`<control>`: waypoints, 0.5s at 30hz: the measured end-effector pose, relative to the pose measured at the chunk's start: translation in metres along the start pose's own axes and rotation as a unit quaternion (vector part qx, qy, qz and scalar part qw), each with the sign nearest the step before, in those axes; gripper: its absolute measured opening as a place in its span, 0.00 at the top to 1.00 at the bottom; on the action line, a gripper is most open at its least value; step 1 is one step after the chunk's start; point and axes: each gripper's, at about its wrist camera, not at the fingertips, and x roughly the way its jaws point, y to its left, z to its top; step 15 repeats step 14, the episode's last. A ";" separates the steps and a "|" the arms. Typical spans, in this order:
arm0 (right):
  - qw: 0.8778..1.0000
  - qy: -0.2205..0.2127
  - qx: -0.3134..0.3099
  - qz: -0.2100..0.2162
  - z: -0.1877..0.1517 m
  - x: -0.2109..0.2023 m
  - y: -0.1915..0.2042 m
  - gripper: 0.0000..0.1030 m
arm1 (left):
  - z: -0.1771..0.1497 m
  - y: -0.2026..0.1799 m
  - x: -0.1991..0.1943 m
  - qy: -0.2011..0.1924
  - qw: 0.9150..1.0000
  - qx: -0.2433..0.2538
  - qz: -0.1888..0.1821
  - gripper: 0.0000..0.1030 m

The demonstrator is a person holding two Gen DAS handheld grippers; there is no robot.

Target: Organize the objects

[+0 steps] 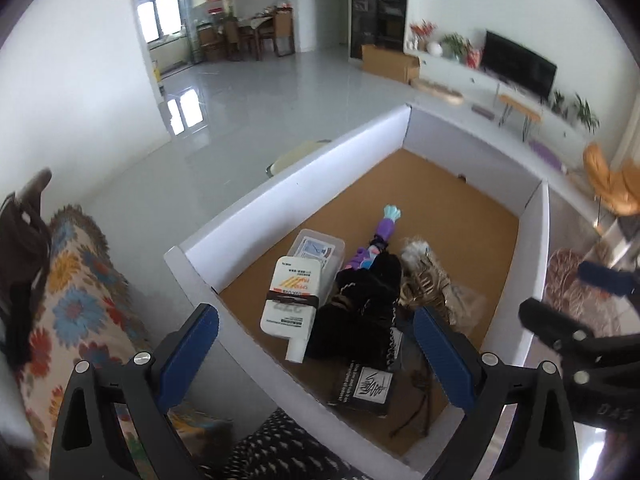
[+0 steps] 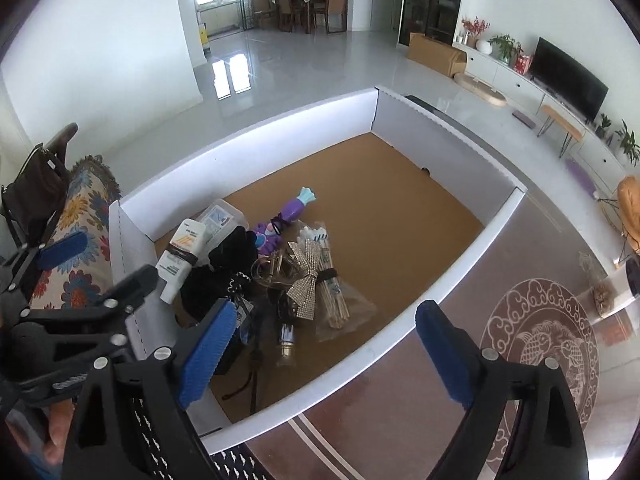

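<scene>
A white-walled box (image 1: 296,172) (image 2: 248,128) with a brown floor holds a pile of small things. Among them are a white tube (image 1: 290,300) (image 2: 180,258) with a dark band, a clear plastic case (image 1: 320,248) (image 2: 222,218), a purple toy (image 1: 380,236) (image 2: 288,216), a black cloth piece (image 1: 360,312) (image 2: 224,268), a glittery bow (image 2: 308,276) and a bag of sticks (image 2: 332,300). My left gripper (image 1: 316,360) stands open above the pile, nothing between its fingers. My right gripper (image 2: 324,360) is open over the box's near wall, holding nothing.
A flowered cushion (image 1: 76,308) (image 2: 80,236) lies left of the box, with a dark bag (image 2: 36,196) beyond it. A patterned glass table top (image 2: 540,344) spreads to the right. The far half of the box floor is bare. Glossy floor, TV unit and dining table lie beyond.
</scene>
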 end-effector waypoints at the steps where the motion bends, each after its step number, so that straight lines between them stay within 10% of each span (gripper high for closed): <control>1: 1.000 0.001 -0.001 -0.001 0.000 0.001 0.000 0.11 | -0.001 0.001 -0.003 -0.002 1.000 -0.002 0.002 0.03; 15: 1.000 0.004 0.009 0.008 -0.004 0.009 -0.003 0.11 | -0.007 -0.003 -0.019 -0.056 0.998 -0.029 0.027 0.03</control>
